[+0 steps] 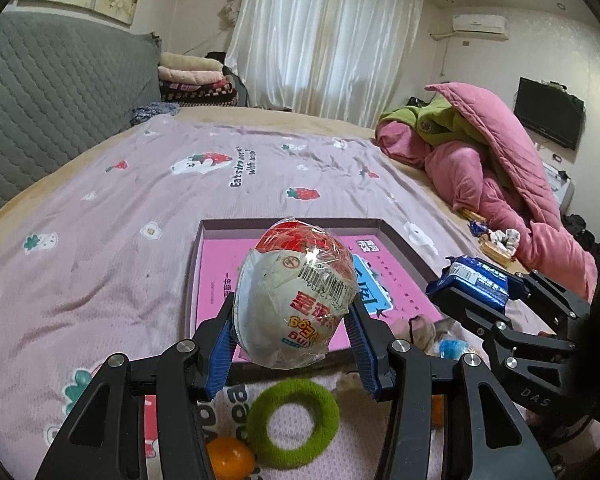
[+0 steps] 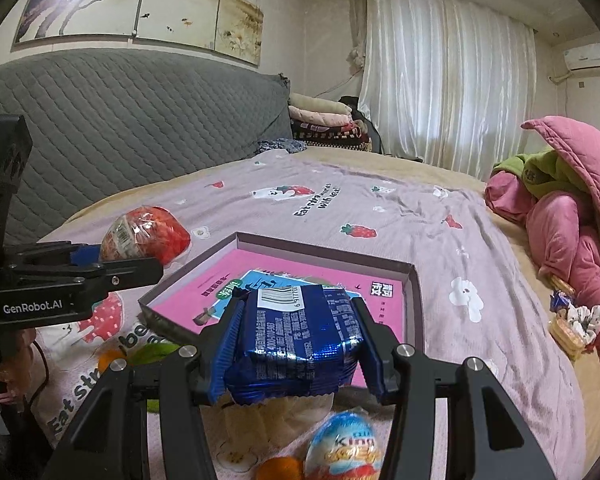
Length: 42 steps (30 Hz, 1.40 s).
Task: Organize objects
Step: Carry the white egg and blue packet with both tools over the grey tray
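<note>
My left gripper is shut on a red-and-white wrapped egg, held above the near edge of a shallow pink-floored box lid on the bed. The egg and left gripper also show at the left of the right wrist view. My right gripper is shut on a blue foil snack packet, lifted over the near rim of the box lid. From the left wrist view the packet and right gripper appear at the right.
Below lie a green fuzzy ring, an orange, a second wrapped egg and a pale cloth item. A pink and green quilt pile sits at the right; a grey padded headboard stands at the left.
</note>
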Each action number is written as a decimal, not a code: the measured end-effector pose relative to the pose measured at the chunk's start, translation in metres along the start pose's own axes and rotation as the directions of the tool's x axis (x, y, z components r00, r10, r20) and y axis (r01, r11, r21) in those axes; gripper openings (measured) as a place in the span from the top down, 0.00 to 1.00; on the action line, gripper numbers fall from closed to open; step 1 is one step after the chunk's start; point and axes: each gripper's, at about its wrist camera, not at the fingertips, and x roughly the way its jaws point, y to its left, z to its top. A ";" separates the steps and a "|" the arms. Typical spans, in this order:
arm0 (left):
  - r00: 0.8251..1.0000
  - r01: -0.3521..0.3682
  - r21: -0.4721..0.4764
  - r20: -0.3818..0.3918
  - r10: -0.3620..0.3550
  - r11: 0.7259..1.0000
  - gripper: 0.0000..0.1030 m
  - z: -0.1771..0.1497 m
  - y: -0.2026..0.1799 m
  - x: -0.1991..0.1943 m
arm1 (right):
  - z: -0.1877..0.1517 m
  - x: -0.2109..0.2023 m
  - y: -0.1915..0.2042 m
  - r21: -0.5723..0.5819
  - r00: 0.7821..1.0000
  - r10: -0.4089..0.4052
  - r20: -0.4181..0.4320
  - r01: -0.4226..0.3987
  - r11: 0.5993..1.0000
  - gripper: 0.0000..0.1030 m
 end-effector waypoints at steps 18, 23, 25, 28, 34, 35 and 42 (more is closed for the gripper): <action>0.999 -0.025 -0.008 -0.030 0.025 1.000 0.49 0.008 0.012 0.033 | 0.008 0.033 -0.022 -0.007 0.999 -0.019 -0.026 0.018 1.000 0.49; 0.999 -0.032 0.002 -0.030 0.032 0.999 0.49 0.014 0.014 0.043 | 0.011 0.042 -0.030 -0.013 0.999 -0.032 -0.030 0.031 0.999 0.49; 0.999 -0.034 -0.001 -0.036 0.033 0.999 0.49 0.015 0.016 0.047 | 0.012 0.046 -0.032 -0.012 0.999 -0.036 -0.035 0.035 0.999 0.49; 0.998 -0.038 -0.003 -0.047 0.038 0.999 0.49 0.018 0.018 0.057 | 0.013 0.052 -0.038 -0.008 0.998 -0.042 -0.045 0.042 0.999 0.49; 0.997 -0.044 -0.005 -0.069 0.043 0.999 0.49 0.022 0.024 0.071 | 0.013 0.066 -0.047 -0.020 0.996 -0.055 -0.075 0.054 0.998 0.49; 0.996 -0.045 -0.009 -0.075 0.045 0.999 0.49 0.023 0.026 0.074 | 0.013 0.070 -0.049 -0.021 0.995 -0.059 -0.081 0.058 0.998 0.49; 0.992 -0.042 -0.036 -0.124 0.038 0.998 0.49 0.019 0.038 0.091 | 0.006 0.090 -0.061 -0.020 0.989 -0.073 -0.129 0.071 0.997 0.48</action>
